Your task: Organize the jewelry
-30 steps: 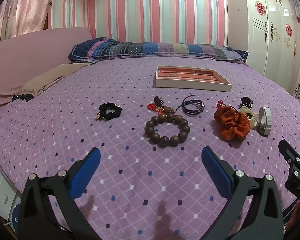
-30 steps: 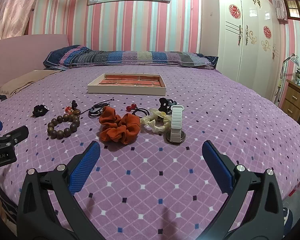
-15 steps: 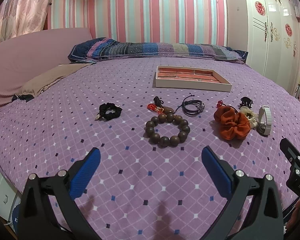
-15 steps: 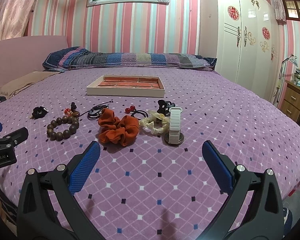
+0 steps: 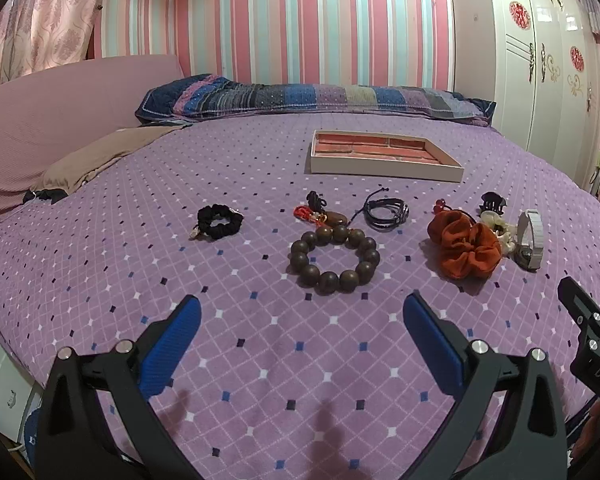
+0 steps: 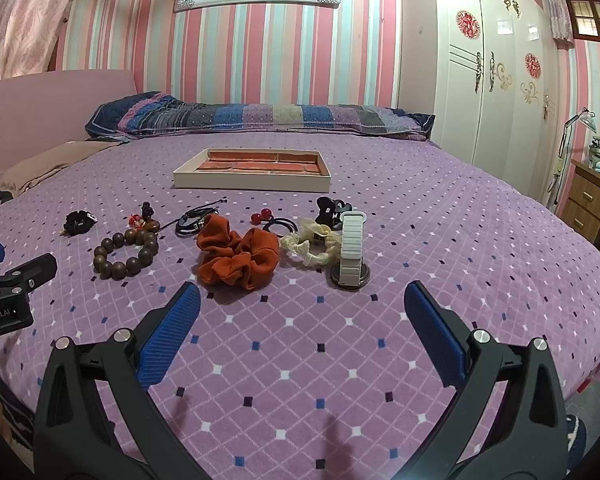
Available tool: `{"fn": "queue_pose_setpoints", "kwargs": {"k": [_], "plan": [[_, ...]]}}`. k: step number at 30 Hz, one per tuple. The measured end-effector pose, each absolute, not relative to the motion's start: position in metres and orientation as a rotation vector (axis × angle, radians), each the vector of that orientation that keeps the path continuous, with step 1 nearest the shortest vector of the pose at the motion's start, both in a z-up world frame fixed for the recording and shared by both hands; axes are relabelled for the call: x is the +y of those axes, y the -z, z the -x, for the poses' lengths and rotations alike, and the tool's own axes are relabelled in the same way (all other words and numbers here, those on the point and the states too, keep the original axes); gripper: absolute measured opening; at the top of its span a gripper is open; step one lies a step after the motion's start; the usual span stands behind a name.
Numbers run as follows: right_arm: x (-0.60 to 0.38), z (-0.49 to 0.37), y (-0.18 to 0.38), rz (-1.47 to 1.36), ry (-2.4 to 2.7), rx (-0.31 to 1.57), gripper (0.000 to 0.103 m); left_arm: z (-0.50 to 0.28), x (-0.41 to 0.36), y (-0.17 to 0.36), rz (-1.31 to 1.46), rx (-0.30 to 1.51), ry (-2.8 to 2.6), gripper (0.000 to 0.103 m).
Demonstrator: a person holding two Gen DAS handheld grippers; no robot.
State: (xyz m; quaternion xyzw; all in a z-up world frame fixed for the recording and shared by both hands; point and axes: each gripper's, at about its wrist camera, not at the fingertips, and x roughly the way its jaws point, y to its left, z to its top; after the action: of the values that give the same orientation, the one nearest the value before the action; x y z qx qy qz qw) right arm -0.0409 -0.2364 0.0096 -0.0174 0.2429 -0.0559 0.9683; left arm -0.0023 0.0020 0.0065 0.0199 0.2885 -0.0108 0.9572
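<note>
Here: three scrunchies (image 6: 238,257), one tray (image 6: 252,181), one watch (image 6: 351,252).

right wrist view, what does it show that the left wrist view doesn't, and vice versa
Only the right wrist view shows the wooden desk, the lamp, the window and the watch's round face. Only the left wrist view shows the white object beside the bed. Both show the tray, the bead bracelet, the orange scrunchie, the black scrunchie, the pillow, and the open left claw and right claw.
</note>
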Motion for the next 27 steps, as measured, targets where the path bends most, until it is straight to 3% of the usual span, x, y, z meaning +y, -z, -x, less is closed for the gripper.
{"fn": "queue_pose_setpoints", "kwargs": {"k": [27], "plan": [[-0.2385, 0.0396, -0.0066, 0.024, 0.113, 0.506, 0.099, 0.0025, 0.0015, -0.0035, -0.049, 0.582, 0.022, 0.099]]}}
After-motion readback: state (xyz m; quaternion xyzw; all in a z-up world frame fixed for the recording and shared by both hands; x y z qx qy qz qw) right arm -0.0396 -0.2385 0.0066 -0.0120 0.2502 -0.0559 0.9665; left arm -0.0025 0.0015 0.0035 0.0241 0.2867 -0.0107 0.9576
